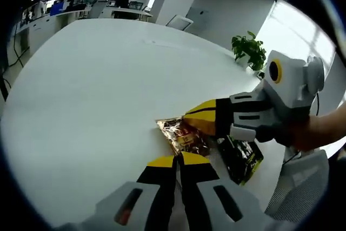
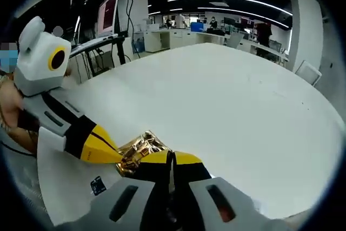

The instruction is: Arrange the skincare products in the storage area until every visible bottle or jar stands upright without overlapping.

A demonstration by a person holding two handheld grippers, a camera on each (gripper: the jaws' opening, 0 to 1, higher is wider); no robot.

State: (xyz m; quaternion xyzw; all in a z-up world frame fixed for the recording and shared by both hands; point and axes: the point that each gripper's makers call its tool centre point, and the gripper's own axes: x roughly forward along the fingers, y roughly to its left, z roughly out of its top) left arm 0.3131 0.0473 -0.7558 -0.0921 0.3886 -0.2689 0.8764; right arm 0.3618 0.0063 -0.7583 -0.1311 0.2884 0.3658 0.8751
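A crumpled gold and brown foil packet (image 1: 181, 133) lies on the white table (image 1: 108, 90). My left gripper (image 1: 178, 158) is shut, its yellow tips pinching the packet's near edge. My right gripper (image 1: 186, 116) reaches in from the right, also shut, its tip on the packet's far edge. In the right gripper view the same packet (image 2: 138, 149) sits just left of my right gripper (image 2: 172, 156), whose jaws are pressed together over its edge. There the left gripper (image 2: 118, 159) comes in from the left and touches the packet.
A dark packet (image 1: 240, 158) lies by the table's edge, right of the foil one. A small dark piece (image 2: 97, 185) sits on the table near the left gripper. A potted plant (image 1: 250, 50) stands at the far right. Desks and a monitor (image 2: 108, 12) lie beyond the table (image 2: 243, 123).
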